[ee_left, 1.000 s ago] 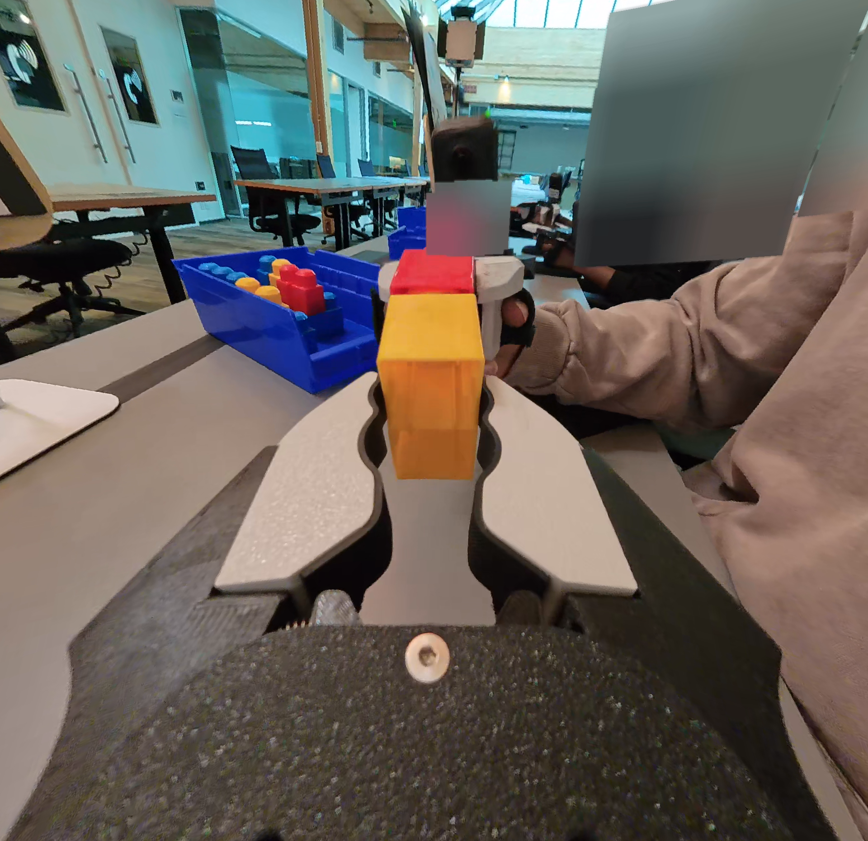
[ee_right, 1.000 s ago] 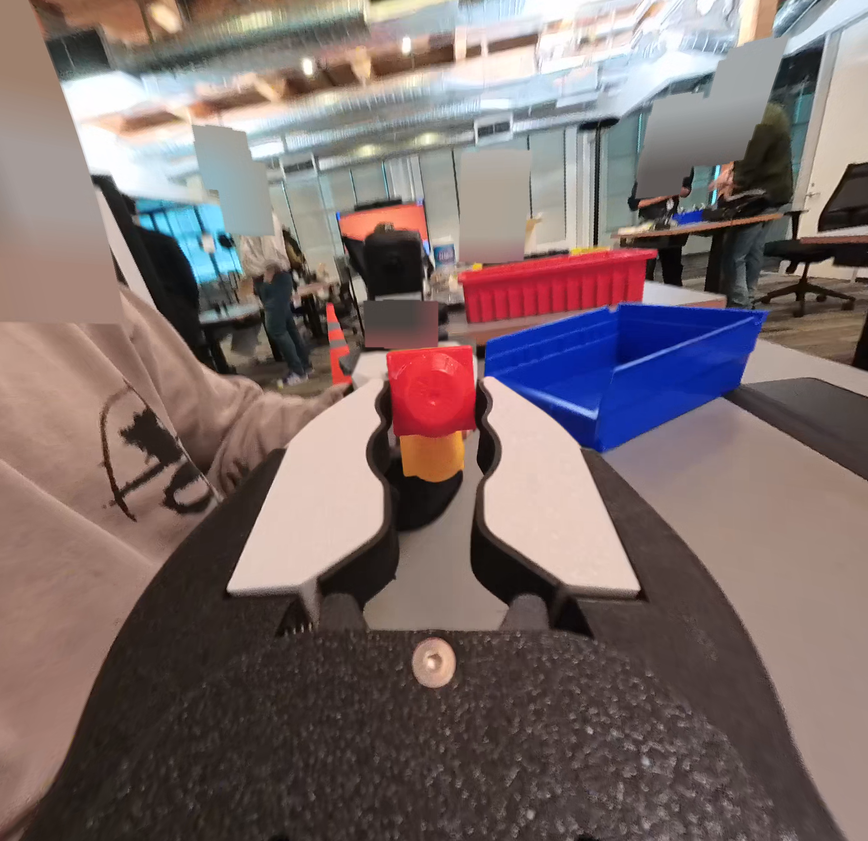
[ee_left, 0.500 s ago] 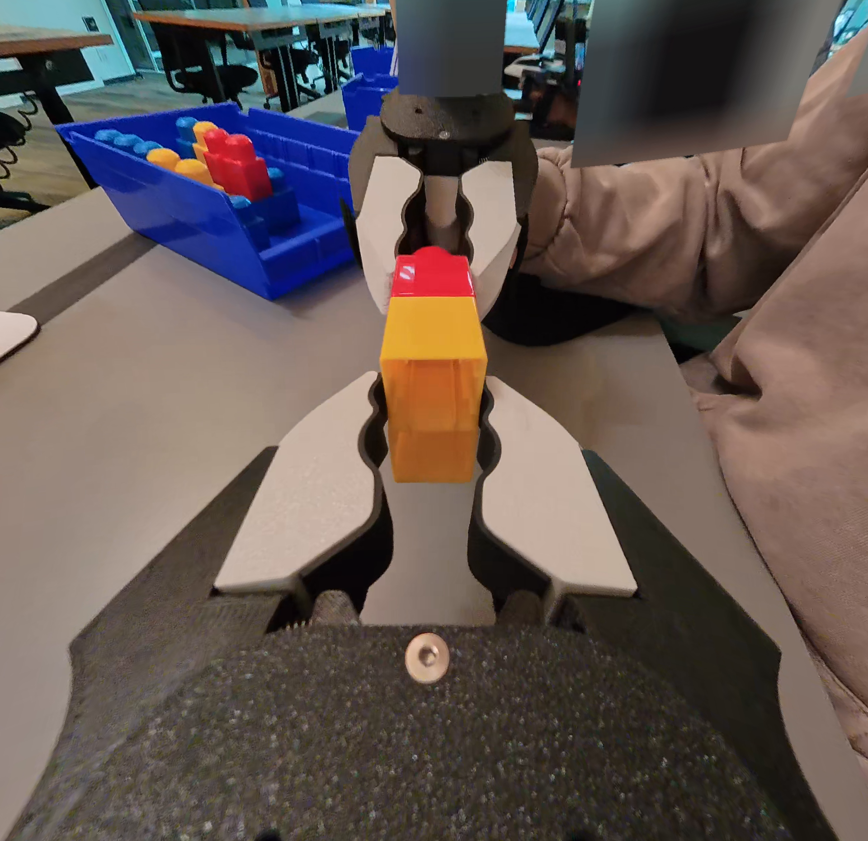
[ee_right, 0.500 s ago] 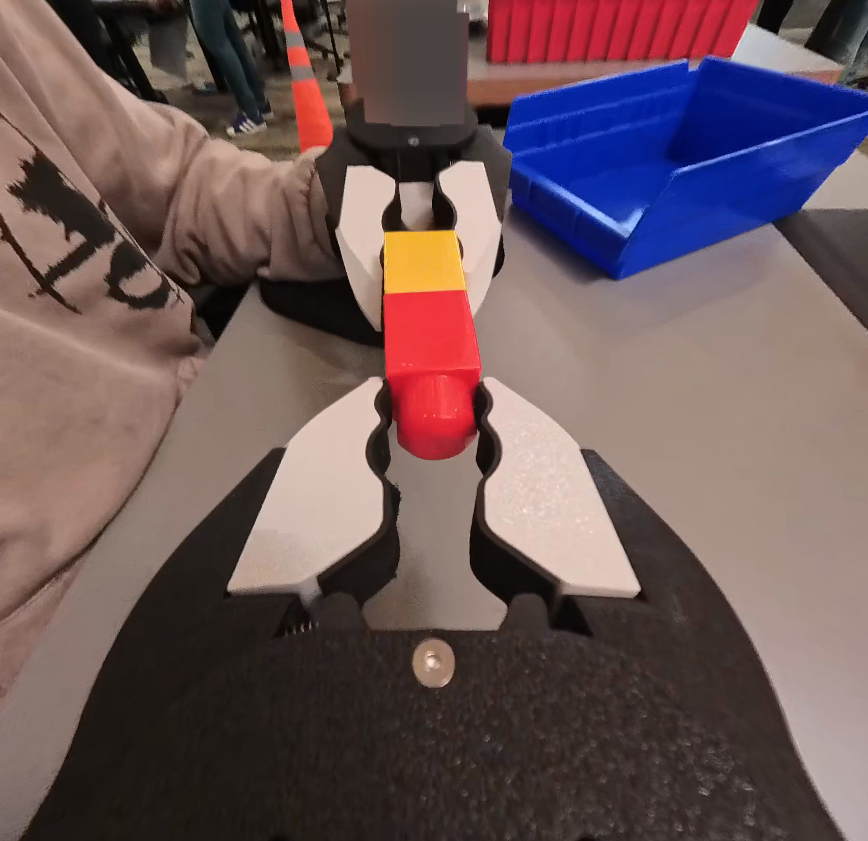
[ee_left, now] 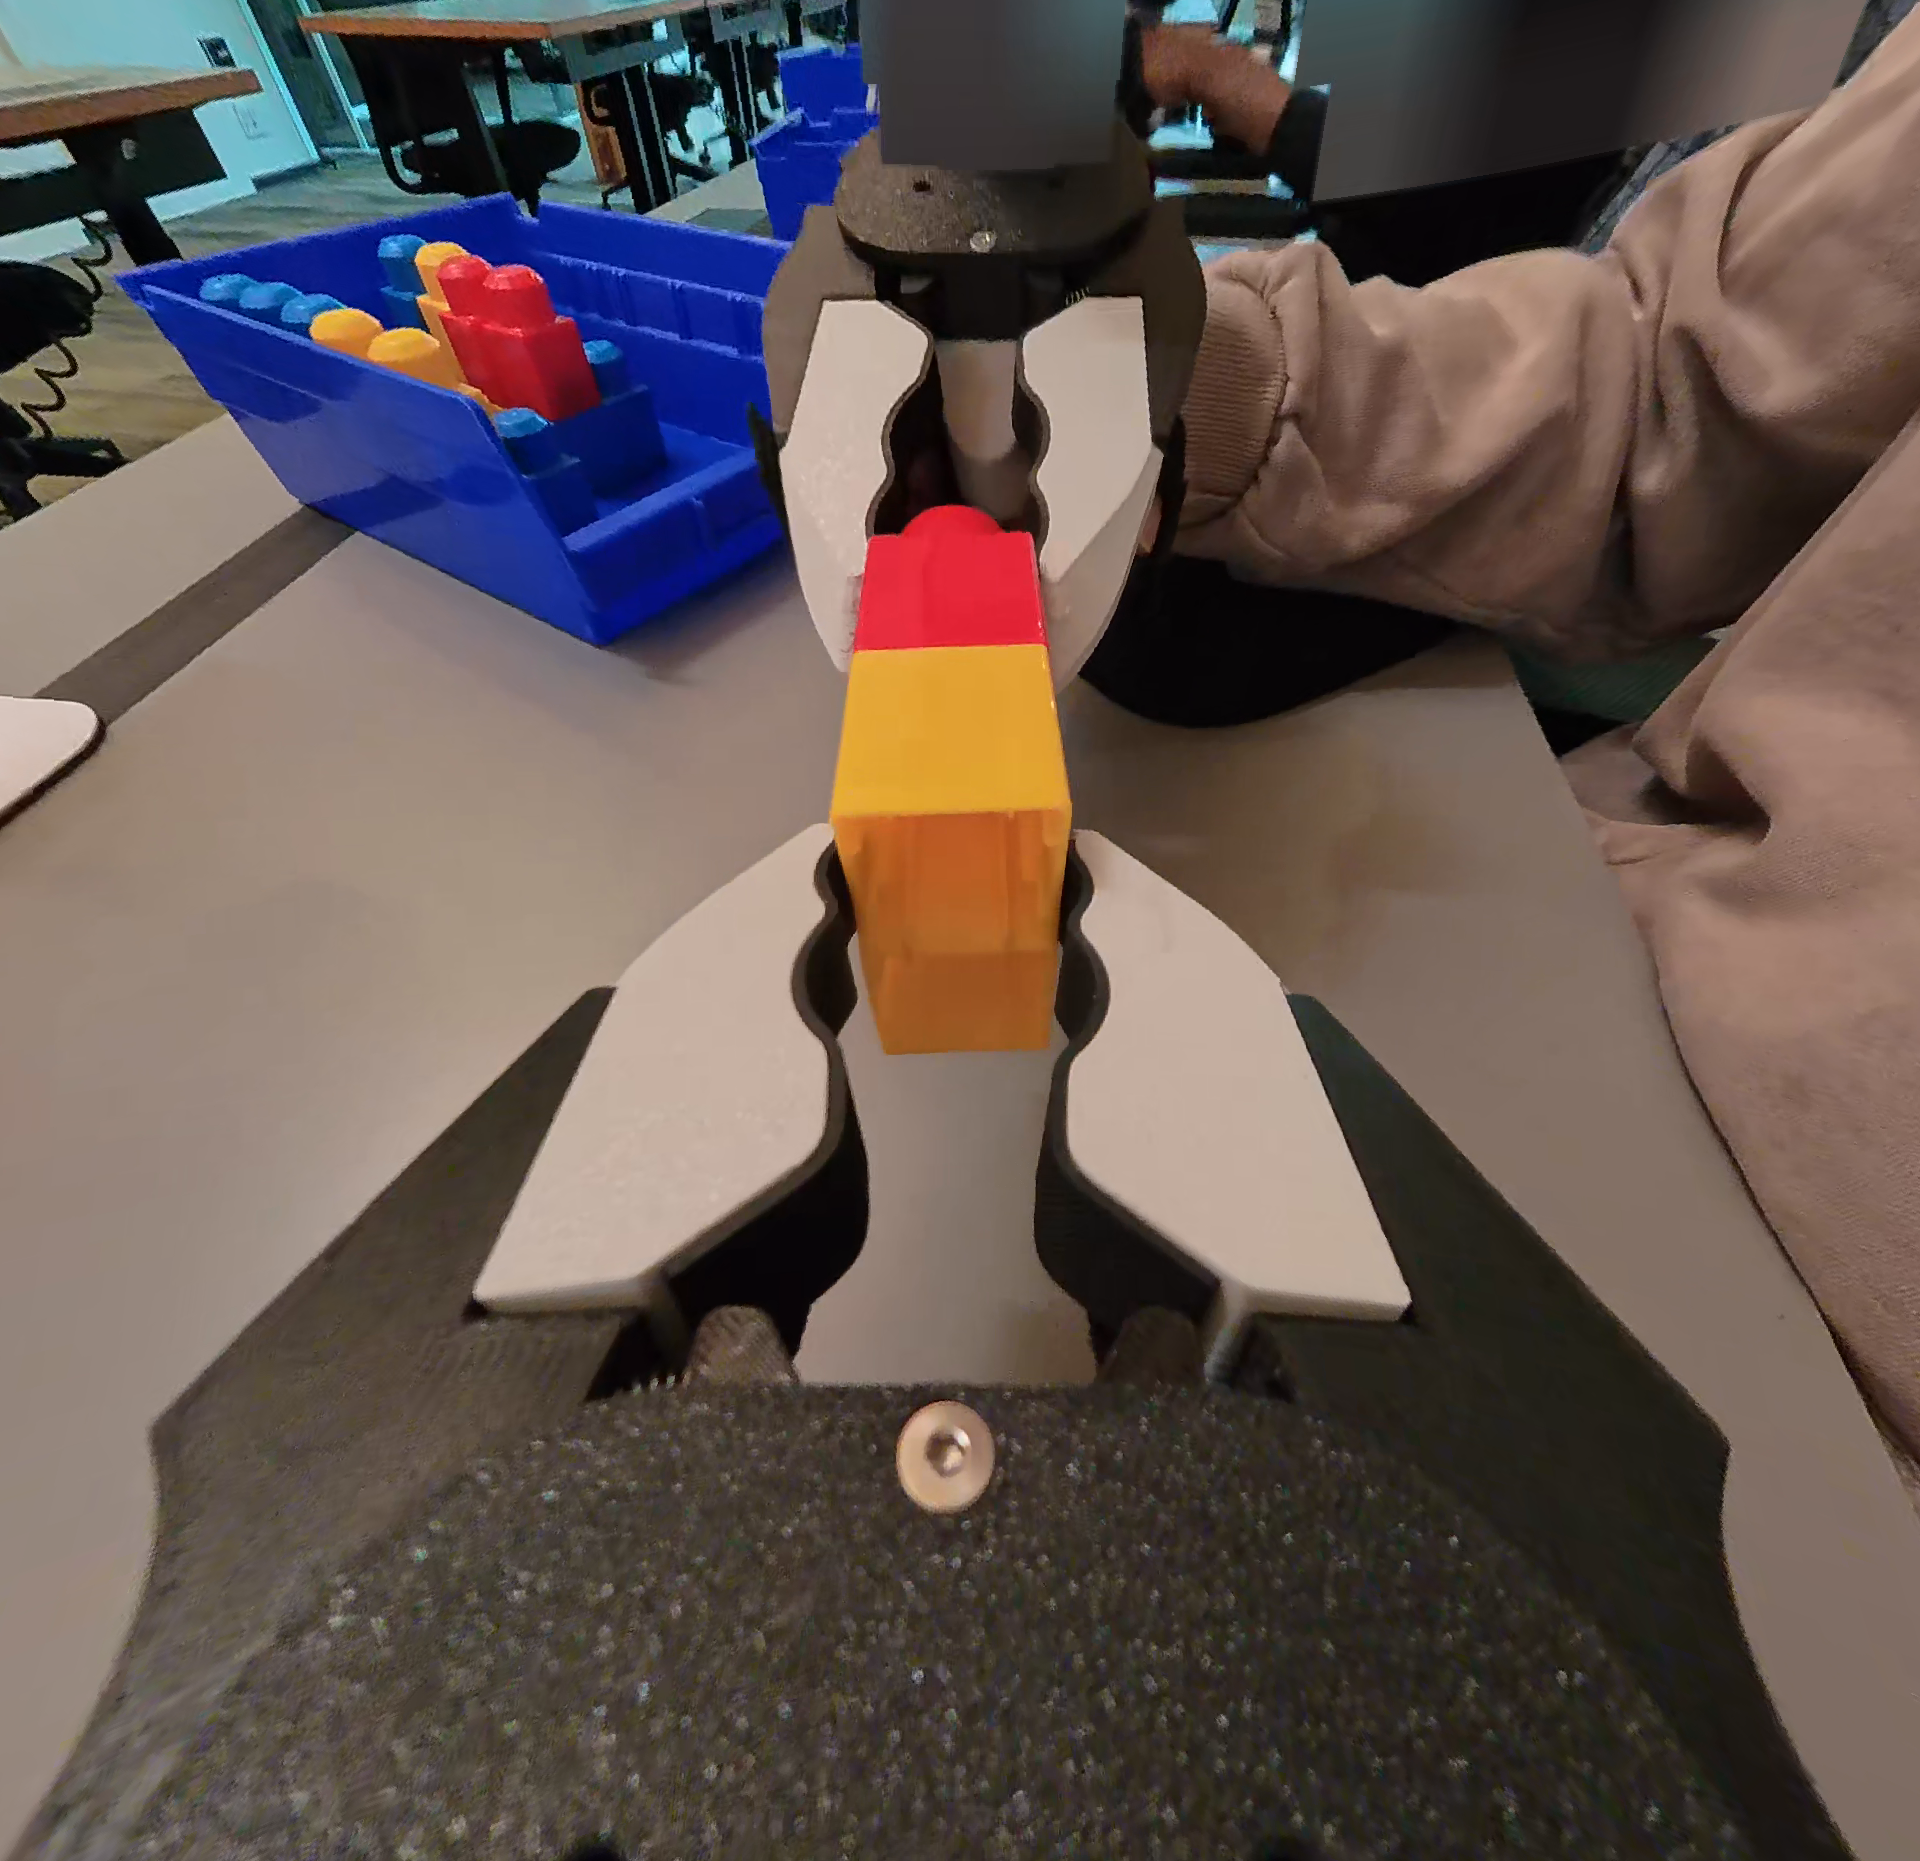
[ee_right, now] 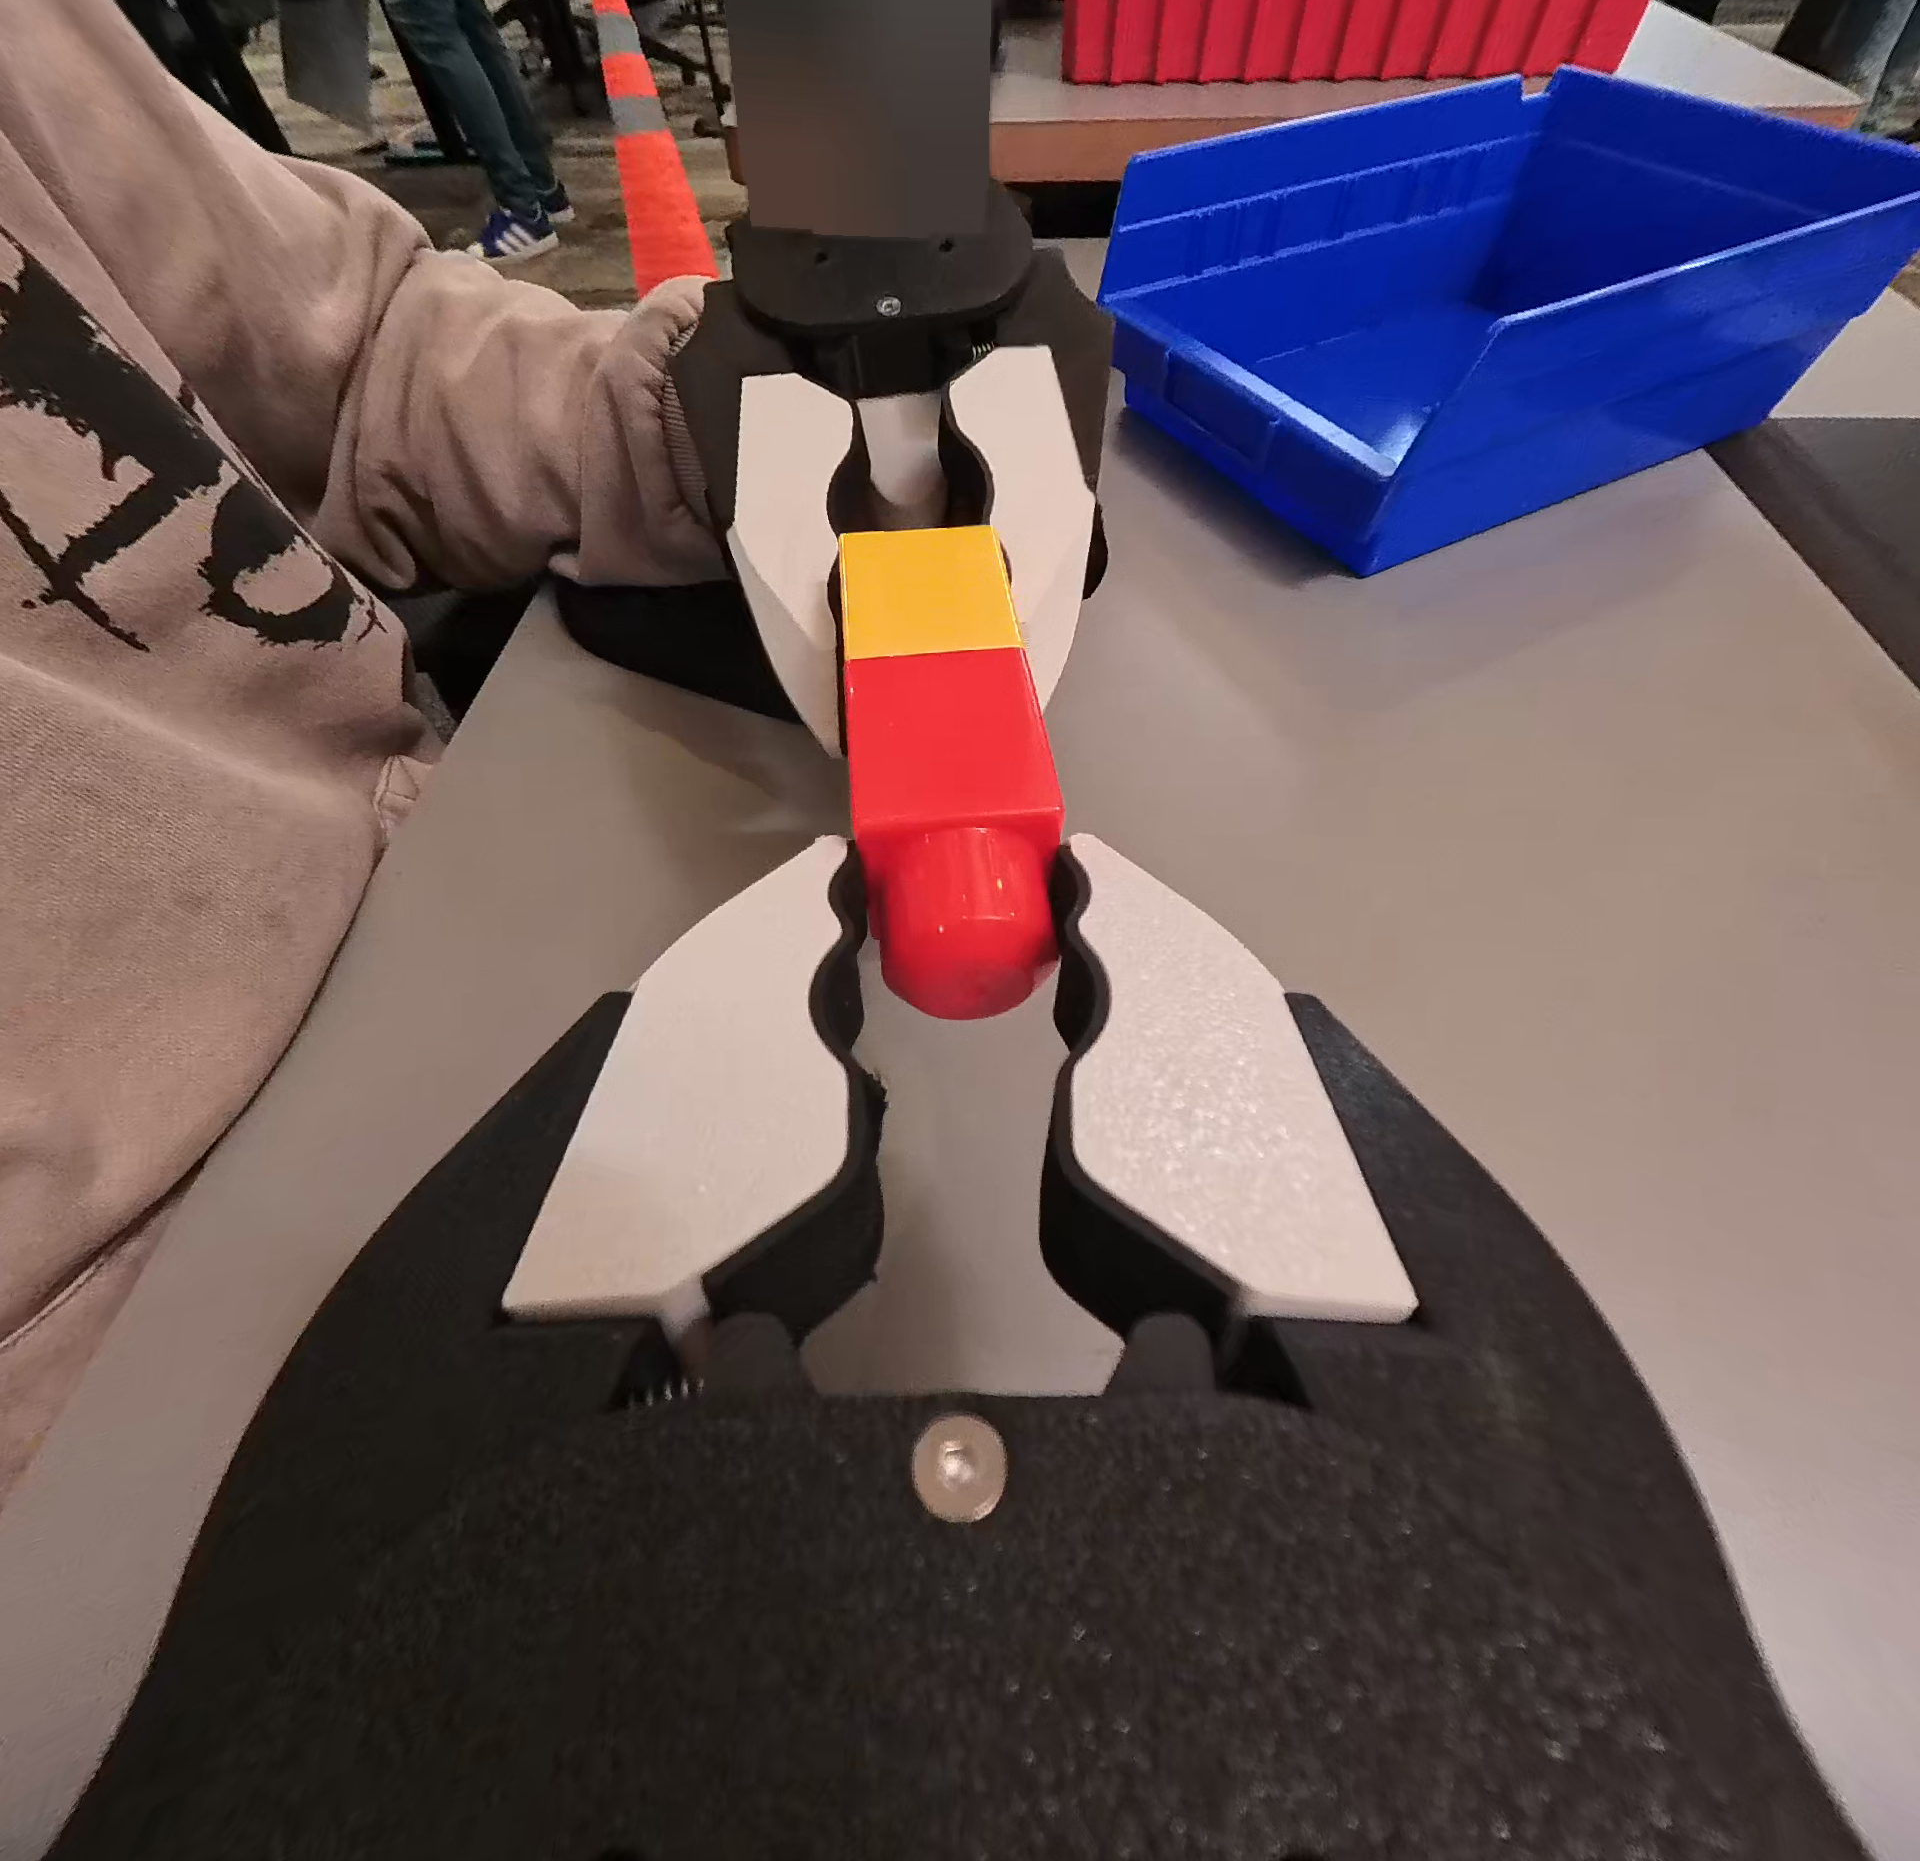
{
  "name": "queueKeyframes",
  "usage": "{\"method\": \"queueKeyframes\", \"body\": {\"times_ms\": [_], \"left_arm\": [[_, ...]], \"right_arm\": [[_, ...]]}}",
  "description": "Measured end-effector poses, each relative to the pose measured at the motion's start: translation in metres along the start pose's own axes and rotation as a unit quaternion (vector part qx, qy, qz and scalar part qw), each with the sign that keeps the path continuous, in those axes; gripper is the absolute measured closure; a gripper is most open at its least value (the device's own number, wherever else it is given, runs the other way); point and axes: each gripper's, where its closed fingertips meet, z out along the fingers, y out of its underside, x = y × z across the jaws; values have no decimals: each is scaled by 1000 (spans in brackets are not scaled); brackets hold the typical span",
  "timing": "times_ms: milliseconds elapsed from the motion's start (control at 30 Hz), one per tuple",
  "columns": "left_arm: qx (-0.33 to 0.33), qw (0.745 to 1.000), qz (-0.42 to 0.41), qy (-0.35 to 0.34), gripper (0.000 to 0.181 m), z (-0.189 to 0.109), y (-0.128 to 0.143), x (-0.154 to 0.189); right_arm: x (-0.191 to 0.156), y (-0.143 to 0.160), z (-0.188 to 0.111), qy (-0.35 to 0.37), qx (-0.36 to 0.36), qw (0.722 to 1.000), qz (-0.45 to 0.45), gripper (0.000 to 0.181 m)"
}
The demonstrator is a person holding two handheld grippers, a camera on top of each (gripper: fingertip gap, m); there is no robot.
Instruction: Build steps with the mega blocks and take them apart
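1. At frame centre, the left gripper (ee_left: 951,928) clamped the yellow block (ee_left: 951,772); the right gripper (ee_right: 961,918) clamped the red block (ee_right: 945,746).
2. Both blocks sat joined; separation seemingly remained, with more blocks waiting in the upper-left blue bin (ee_left: 416,471).

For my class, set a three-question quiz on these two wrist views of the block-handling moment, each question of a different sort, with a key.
1. True or false: the left gripper is shut on the yellow block.
2. Which bin holds loose blocks? A) the blue bin in the left wrist view; B) the blue bin in the right wrist view.
3. Fill in: the right gripper grips the ____ block at its stud end.

Key: 1 true; 2 A; 3 red. The two blocks are joined end to end, held between both grippers above the table.
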Motion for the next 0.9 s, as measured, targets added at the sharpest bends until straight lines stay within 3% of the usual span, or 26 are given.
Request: {"method": "queueKeyframes", "body": {"times_ms": [300, 567, 667, 767, 900], "left_arm": [[126, 992, -31, 4, 144, -19, -38, -3], [130, 991, -36, 13, 144, -16, -36, 1], [118, 992, -36, 21, 144, -11, -32, 5], [95, 994, -41, 15, 145, -2, -27, 6], [99, 994, -16, -42, 160, -10, -27, -7]], "right_arm": [[-2, -38, -7, 24, 101, 994, 13, 141], [-2, -55, -26, 14, 196, 979, 48, 150], [-6, -58, -28, 14, 192, 981, 31, 151], [-10, -58, -31, 14, 139, 990, 5, 153], [9, -67, -72, 64, 43, 996, -39, 153]]}}
